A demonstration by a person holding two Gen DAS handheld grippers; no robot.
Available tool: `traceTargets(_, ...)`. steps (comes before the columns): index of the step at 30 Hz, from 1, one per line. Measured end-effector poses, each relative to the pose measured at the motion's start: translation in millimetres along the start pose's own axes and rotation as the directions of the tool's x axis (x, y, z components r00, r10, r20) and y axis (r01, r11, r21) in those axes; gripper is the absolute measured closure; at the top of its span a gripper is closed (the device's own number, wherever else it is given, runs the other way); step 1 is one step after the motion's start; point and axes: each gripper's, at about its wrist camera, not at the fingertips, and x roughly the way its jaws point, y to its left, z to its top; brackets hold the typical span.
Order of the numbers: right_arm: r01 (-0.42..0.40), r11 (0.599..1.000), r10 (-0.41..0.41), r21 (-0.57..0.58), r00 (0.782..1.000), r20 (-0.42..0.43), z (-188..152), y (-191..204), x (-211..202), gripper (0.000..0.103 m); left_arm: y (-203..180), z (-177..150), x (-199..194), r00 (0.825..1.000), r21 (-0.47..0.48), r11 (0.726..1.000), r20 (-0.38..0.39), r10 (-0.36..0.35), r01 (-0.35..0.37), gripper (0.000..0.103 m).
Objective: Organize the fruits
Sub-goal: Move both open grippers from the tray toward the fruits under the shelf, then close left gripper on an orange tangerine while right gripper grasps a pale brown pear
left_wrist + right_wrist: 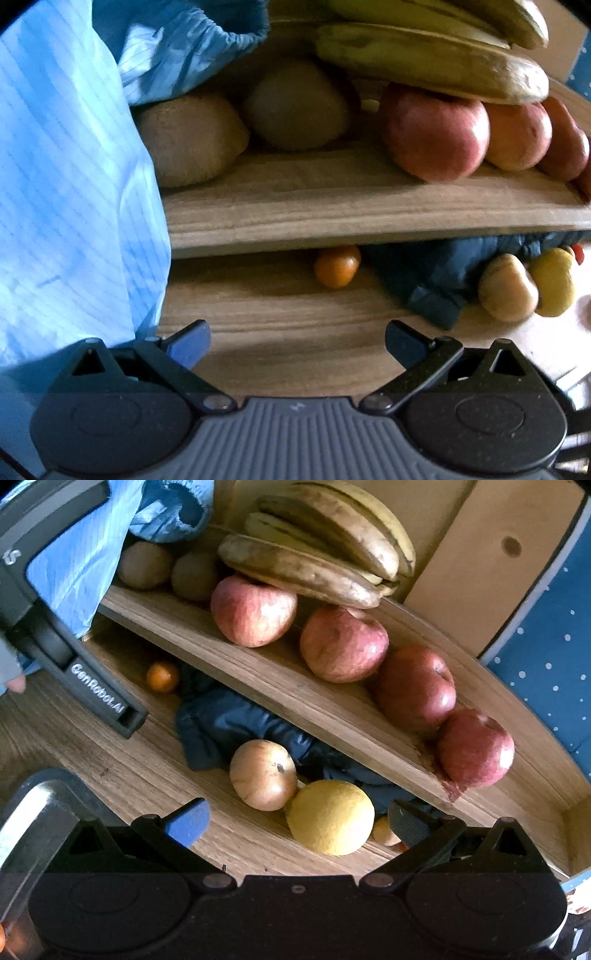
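The bananas are laid on the wooden shelf, long axis along it, over the apples. Left gripper and right gripper are found open, empty.

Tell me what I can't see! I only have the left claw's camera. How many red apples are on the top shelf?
Observer: Four red apples sit in a row on the upper shelf; your view cuts off the end ones.
Operator: What's next to that yellow fruit down below?
Observer: Beside the yellow fruit a small orange fruit peeks out by the right claw.
Operator: Is that claw holding anything?
Observer: No, it is open and empty, right in front of the yellow fruit.
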Motion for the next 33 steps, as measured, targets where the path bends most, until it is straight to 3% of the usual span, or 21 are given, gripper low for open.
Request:
traceTargets(8, -0.041, 0.999, 0.041, -0.024, 0.999, 0.008, 4, 4, 10, 0.001, 1, 11, 15, 0.998, 0.003, 1.000, 0.060, -0.012, 0.012, 0.001)
traceTargets(12, -0.037, 0.998, 0.038, -0.046, 0.999, 0.016, 6, 8, 14, 0.008, 0, 11, 21, 0.996, 0.002, 1.000, 0.093, -0.019, 0.019, 0.002)
traceTargets(24, -0.040, 0.997, 0.041, -0.073, 0.999, 0.017, 16, 16, 26, 0.024, -3, 3, 34, 0.990, 0.000, 0.998, 0.125, -0.068, 0.068, 0.025)
traceTargets(29, -0.038, 0.995, 0.039, -0.097, 0.999, 0.007, 18, 21, 31, 0.032, -12, 0, 33, 0.988, -0.009, 0.996, 0.129, -0.085, 0.086, 0.040)
traceTargets(33, -0.039, 0.993, 0.039, -0.108, 0.999, -0.002, 18, 25, 34, 0.037, -21, -1, 39, 0.987, -0.005, 0.995, 0.126, -0.101, 0.103, 0.044)
